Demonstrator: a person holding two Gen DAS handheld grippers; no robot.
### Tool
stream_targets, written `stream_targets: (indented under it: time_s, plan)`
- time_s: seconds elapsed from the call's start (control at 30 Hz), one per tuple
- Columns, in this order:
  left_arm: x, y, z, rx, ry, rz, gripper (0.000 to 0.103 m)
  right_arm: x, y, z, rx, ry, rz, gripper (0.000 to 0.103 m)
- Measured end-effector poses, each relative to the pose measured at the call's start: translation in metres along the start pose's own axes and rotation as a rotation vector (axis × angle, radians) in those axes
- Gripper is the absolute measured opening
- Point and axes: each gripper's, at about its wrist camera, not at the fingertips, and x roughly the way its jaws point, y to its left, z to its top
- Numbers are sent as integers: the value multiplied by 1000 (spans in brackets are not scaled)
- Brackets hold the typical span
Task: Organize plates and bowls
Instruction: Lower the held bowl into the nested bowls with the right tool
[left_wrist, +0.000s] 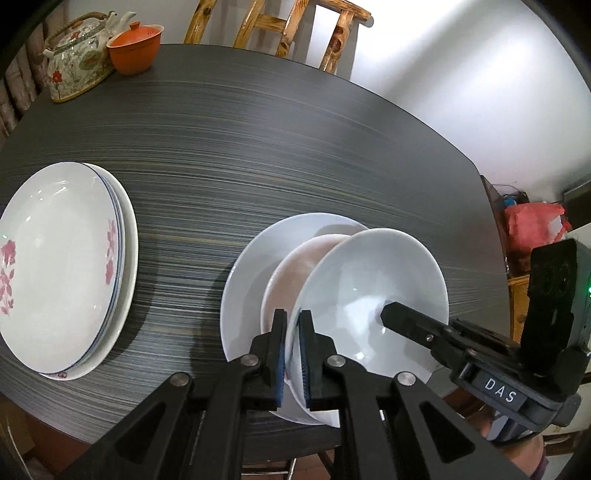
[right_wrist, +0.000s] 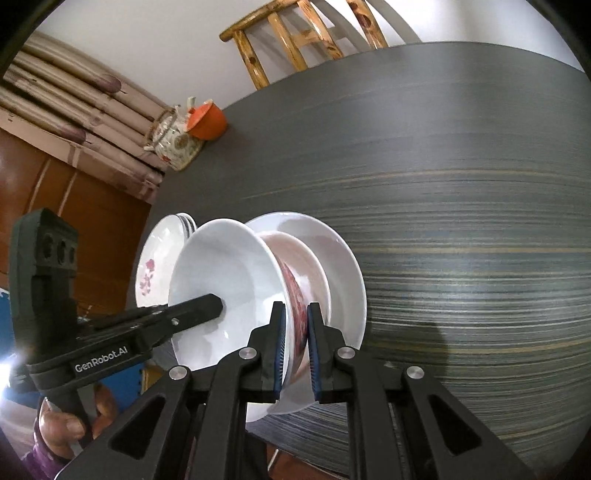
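Left wrist view: the left gripper (left_wrist: 292, 334) has its fingers (left_wrist: 280, 343) clamped on the near rim of the white bowl (left_wrist: 373, 291), which is tilted up, its open side to the right. The right gripper (right_wrist: 296, 334) is clamped on the rim of the red-patterned bowl (right_wrist: 295, 291) nested just behind it. Both bowls stand on edge inside the wide plate (left_wrist: 251, 258), so each gripper is about equally near its own bowl. I judge the next move is to pull the two bowls apart, or to lay them flat as one stack. To the far left, well apart, lies the plate stack (left_wrist: 62, 266). The dark worktop (left_wrist: 295, 147) is bare between them. At its far left corner stand a teapot (left_wrist: 75, 59) and an orange cup (left_wrist: 135, 48); a wooden chair (left_wrist: 280, 26) is behind.
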Motion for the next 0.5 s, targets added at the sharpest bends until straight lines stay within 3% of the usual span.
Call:
stream_targets:
  time_s: [0.5]
  plan:
    - [0,-4,-10,71,-50,52,7,10,7,4,2,-11,-39,12]
